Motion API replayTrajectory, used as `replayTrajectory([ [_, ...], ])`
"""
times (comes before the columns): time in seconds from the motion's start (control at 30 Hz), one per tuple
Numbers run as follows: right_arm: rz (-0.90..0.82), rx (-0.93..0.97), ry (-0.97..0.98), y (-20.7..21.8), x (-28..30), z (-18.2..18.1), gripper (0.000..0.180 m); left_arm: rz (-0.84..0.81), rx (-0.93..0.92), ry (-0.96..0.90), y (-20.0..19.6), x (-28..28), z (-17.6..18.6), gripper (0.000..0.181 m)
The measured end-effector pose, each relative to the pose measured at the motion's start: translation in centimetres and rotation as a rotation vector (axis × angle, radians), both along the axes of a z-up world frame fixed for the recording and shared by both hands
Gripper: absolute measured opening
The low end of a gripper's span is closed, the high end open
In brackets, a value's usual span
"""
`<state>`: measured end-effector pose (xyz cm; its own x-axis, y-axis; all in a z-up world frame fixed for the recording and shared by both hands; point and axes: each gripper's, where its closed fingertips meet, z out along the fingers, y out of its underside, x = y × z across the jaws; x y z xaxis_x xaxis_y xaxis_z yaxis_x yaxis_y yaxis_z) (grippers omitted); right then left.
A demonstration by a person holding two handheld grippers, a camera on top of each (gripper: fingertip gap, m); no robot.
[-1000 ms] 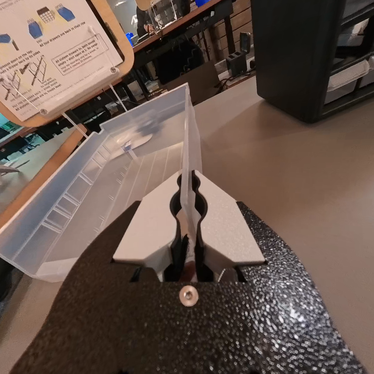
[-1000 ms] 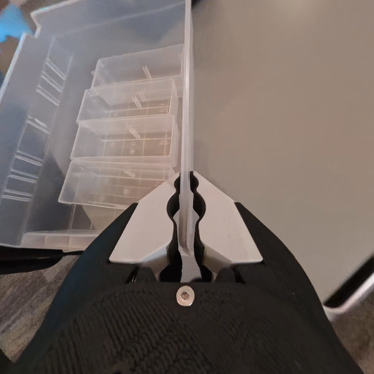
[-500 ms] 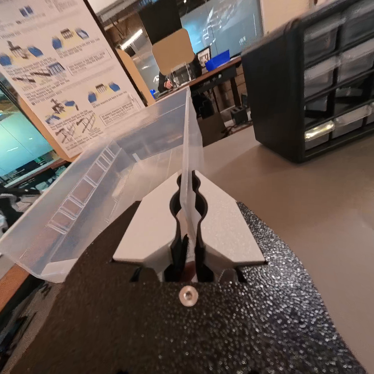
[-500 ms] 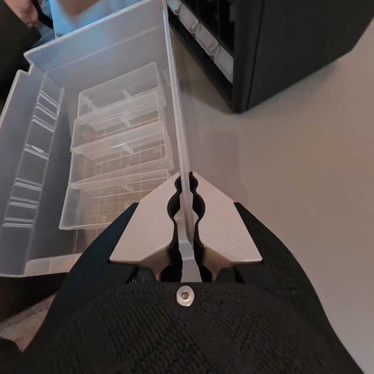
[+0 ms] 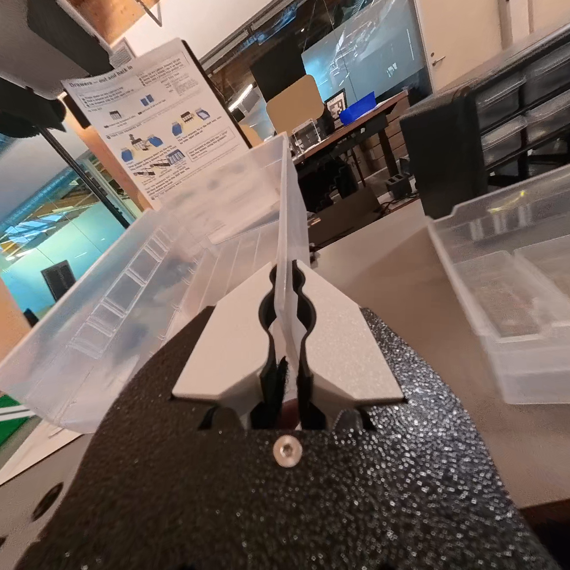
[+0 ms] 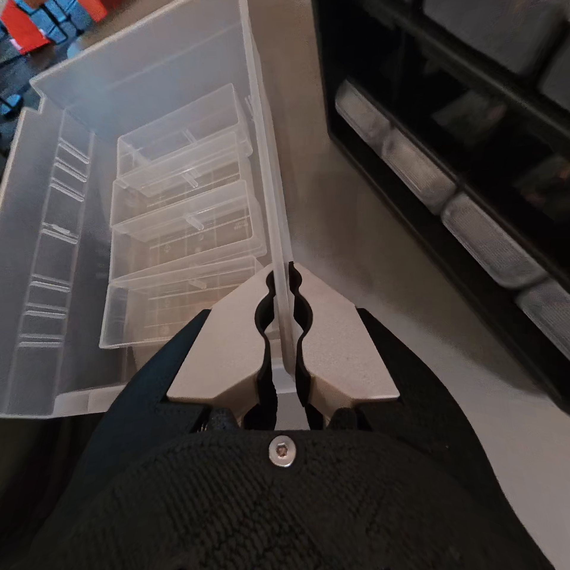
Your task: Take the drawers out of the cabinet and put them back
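1. Left gripper (image 5: 285, 296) is clamped on the right wall of an empty clear bin (image 5: 92, 305); black cabinet (image 5: 481, 123) stands behind.
2. Right gripper (image 6: 282, 296) pinches the side wall of a second clear bin (image 6: 49, 246) holding four small drawers (image 6: 185, 216); it sits beside the cabinet (image 6: 462, 154) on the table (image 6: 354, 246).

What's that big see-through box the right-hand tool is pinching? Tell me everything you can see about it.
The bin is a large open-topped tray of cloudy clear plastic, with ribbed slots moulded along its far wall. The right gripper is shut on its thin near wall. Inside lie four small clear drawers, stacked in an overlapping row. It sits tilted beside the grey table, left of the black cabinet. Whether it rests on anything is hidden.
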<state>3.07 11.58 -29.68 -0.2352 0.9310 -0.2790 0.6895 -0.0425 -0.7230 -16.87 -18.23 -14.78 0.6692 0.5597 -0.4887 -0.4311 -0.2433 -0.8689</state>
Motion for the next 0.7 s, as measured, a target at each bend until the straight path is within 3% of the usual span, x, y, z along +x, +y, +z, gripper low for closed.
replayTrajectory([
  [0.33, -0.269, -0.009, 0.162, -6.3, -13.3, 0.4, 0.004, 0.021, 0.024, 0.072, -3.5, -0.1, 2.9, 0.003],
  [0.47, -0.397, -0.138, 0.29, -8.0, -16.9, 1.0, 0.022, 0.025, 0.033, 0.094, -3.9, 0.1, 3.9, 0.003],
  [0.57, -0.294, -0.2, 0.364, -11.8, -18.6, 1.9, 0.061, 0.016, 0.051, 0.101, -3.9, 0.4, 4.6, 0.003],
  [0.7, -0.08, -0.248, 0.47, -15.5, -18.3, 3.5, 0.066, -0.008, 0.069, 0.109, -2.9, 1.2, 5.4, 0.002],
])
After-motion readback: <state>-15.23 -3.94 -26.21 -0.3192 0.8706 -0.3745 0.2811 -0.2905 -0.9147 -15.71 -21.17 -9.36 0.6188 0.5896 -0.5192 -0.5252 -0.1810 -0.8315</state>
